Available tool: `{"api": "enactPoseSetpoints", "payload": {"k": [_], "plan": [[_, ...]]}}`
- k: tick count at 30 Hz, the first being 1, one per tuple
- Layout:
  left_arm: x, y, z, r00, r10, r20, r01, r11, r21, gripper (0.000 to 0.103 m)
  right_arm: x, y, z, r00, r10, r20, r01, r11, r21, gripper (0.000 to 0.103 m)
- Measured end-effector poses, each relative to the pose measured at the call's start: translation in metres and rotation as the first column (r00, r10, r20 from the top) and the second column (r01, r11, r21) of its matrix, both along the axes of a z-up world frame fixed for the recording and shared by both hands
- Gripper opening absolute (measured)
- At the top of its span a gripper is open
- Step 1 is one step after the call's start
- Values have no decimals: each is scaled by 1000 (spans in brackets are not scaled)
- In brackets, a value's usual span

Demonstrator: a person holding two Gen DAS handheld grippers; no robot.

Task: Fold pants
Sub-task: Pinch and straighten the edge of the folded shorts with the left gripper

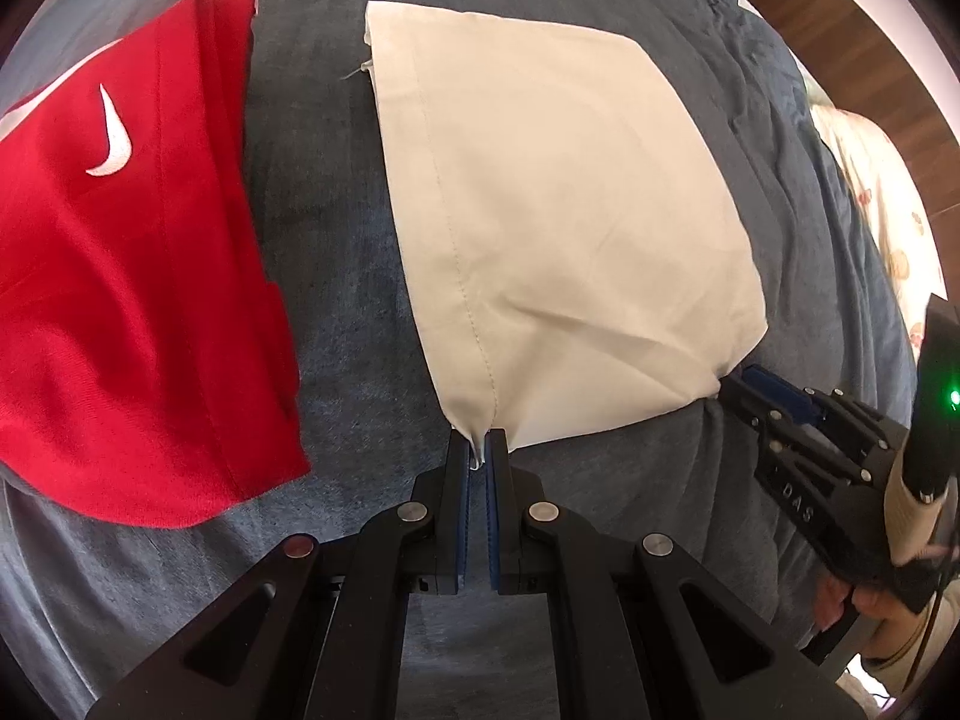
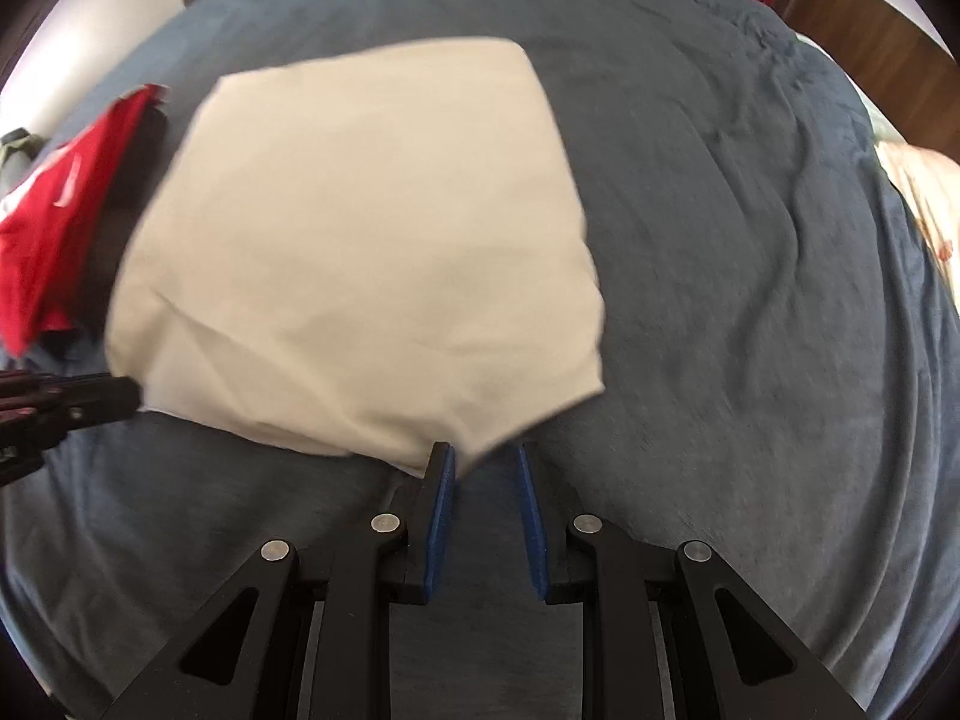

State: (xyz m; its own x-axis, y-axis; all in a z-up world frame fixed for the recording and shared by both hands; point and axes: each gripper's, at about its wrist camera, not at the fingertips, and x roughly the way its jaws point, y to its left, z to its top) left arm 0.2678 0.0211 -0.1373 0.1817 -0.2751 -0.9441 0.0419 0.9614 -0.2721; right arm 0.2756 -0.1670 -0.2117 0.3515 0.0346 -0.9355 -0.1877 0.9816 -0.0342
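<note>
- The cream pants [image 1: 558, 204] lie folded into a flat, roughly square packet on the blue-grey bedspread [image 1: 336, 276], around the middle of the bed and closer to its near edge.
- The left gripper [image 1: 479, 450] is clamped on the packet's near corner, where the stitched seam ends; a small peak of cream cloth sits pinched between its blue pads [image 1: 495, 480].
- The right gripper [image 2: 483, 459] stands at the other near corner with its jaws spread apart. The cloth's point lies just ahead of the gap, against the inside of one finger; whether it reaches in between the pads cannot be told, as that view is blurred.
- Seen from the left wrist view, the right gripper's tips meet the packet's edge where the cloth puckers.
- A folded red garment [image 1: 138, 276] with a white swoosh lies beside the pants toward the bed's left edge, apart from them, with a strip of bedspread between.
</note>
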Motion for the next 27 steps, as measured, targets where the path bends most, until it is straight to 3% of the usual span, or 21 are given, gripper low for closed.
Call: {"api": "enactPoseSetpoints", "payload": {"k": [5,9,11,13,15,17,19,22,27], "plan": [[0,2,-3,1000,0,-14,0,1000,27,15,4,-6,-4,999,-22,-31,22,1000,-1,22],[-8,9,1,999,8,-48,-3,995,101,24,5,-12,6,998,-37,-48,36,999,-4,22],[-11,10,11,999,0,-47,6,992,123,25,4,-19,16,997,-58,-49,58,998,7,28],[-12,4,30,1000,-29,0,29,990,140,28,8,-30,30,995,-88,-36,89,996,25,31],[-10,1,48,996,-48,73,38,990,139,41,13,-39,53,994,-108,20,107,993,41,32],[-1,-2,62,986,-44,159,25,993,118,48,21,-43,68,992,-99,73,95,994,57,45],[11,-2,64,976,-29,215,7,995,101,49,34,-47,83,985,-99,138,89,993,80,48],[34,-1,52,973,12,229,-30,997,76,49,59,-48,91,979,-105,175,81,987,136,48],[71,2,31,971,83,224,-96,994,44,48,88,-51,74,978,-136,159,107,977,183,48]]}}
